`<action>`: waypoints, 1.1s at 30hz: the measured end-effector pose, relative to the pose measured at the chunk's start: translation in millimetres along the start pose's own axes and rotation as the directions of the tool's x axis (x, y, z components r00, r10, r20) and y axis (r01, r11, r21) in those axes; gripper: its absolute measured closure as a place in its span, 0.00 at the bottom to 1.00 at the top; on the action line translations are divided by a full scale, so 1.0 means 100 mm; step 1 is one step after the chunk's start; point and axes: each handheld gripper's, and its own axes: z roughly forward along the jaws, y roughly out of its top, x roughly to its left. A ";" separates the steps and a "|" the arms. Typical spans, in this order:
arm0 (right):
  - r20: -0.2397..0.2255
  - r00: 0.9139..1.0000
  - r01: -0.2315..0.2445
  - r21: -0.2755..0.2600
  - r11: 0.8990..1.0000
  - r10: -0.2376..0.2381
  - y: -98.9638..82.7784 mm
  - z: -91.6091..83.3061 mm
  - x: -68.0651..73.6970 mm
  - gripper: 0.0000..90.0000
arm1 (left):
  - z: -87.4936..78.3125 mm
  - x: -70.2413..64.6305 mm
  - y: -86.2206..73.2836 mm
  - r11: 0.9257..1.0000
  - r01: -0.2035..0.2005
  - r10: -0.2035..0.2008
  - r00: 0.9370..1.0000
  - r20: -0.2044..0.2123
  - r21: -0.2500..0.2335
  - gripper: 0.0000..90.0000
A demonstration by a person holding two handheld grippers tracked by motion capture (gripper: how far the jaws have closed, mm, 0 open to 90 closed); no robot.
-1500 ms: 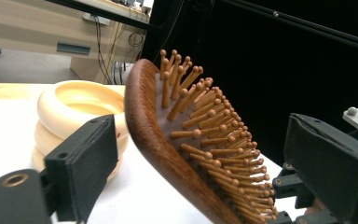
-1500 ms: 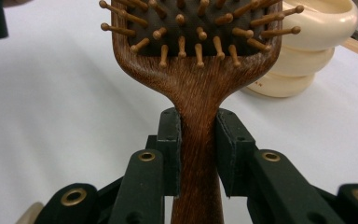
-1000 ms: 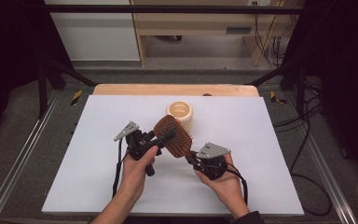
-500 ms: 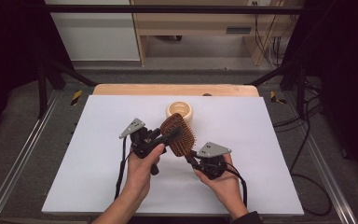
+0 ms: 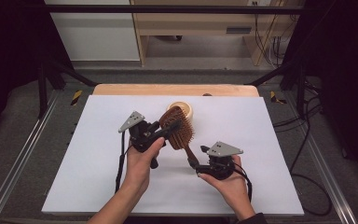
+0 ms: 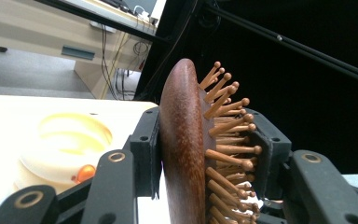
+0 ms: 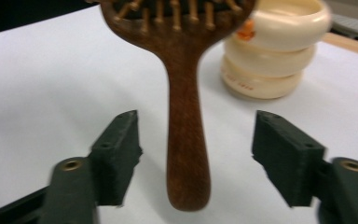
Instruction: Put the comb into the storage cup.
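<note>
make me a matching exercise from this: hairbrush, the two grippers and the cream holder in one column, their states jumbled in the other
Column one:
1. dark brown wooden paddle hairbrush
2. left gripper
3. right gripper
4. cream stacked-ring holder

Column two:
a. open, its fingers either side of the handle, not touching it
b. stands on the white table top behind the brush
c. clamped on the brush head, back and bristles
d. held up off the table, handle free

Pairs: 1-d, 2-c, 3-a, 4-b

Behind the table (image 5: 279,116) a grey floor (image 5: 205,63) runs to a wooden desk (image 5: 191,23), cables (image 5: 272,32) hanging right of it.
</note>
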 end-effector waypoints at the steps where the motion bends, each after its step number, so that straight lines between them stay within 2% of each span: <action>1: 0.014 1.000 -0.009 -0.007 1.000 0.009 0.00 -0.02 -0.01 0.29 | 0.00 0.00 0.02 1.000 -0.003 0.003 1.000 -0.001 -0.003 0.59; 5: 0.086 0.996 -0.013 -0.028 1.000 0.015 0.00 -0.07 -0.05 0.19 | -0.02 -0.01 0.10 0.999 -0.033 0.032 0.999 -0.018 -0.013 0.58; 11: 0.150 0.989 -0.010 -0.066 0.998 0.020 -0.04 -0.15 -0.14 0.09 | -0.01 -0.04 0.24 0.998 -0.054 0.053 0.998 -0.028 -0.036 0.59; 13: 0.179 0.984 -0.006 -0.054 0.999 0.016 -0.05 -0.15 -0.17 0.09 | 0.01 -0.05 0.28 0.998 -0.052 0.051 0.998 -0.033 -0.039 0.58; 15: 0.212 0.977 -0.025 -0.048 0.999 0.035 -0.07 -0.17 -0.20 0.11 | 0.02 -0.06 0.33 0.998 -0.056 0.054 0.998 -0.035 -0.039 0.58; 19: 0.251 0.966 -0.050 -0.028 0.998 0.056 -0.13 -0.23 -0.26 0.12 | 0.04 -0.09 0.43 0.996 -0.072 0.070 0.996 -0.048 -0.047 0.58; 22: 0.292 0.955 -0.043 -0.038 0.998 0.052 -0.20 -0.29 -0.31 0.14 | 0.08 -0.11 0.52 0.995 -0.083 0.080 0.995 -0.054 -0.054 0.58; 27: 0.315 0.948 -0.030 -0.055 0.998 0.046 -0.27 -0.30 -0.39 0.11 | 0.16 -0.17 0.66 0.992 -0.110 0.106 0.993 -0.057 -0.058 0.58; 31: 0.307 0.950 -0.029 -0.076 0.997 0.052 -0.31 -0.33 -0.45 0.09 | 0.24 -0.20 0.79 0.989 -0.135 0.131 0.989 -0.067 -0.058 0.58; 33: 0.316 0.947 -0.026 -0.089 0.996 0.053 -0.31 -0.35 -0.46 0.08 | 0.27 -0.22 0.85 0.987 -0.147 0.143 0.987 -0.069 -0.061 0.58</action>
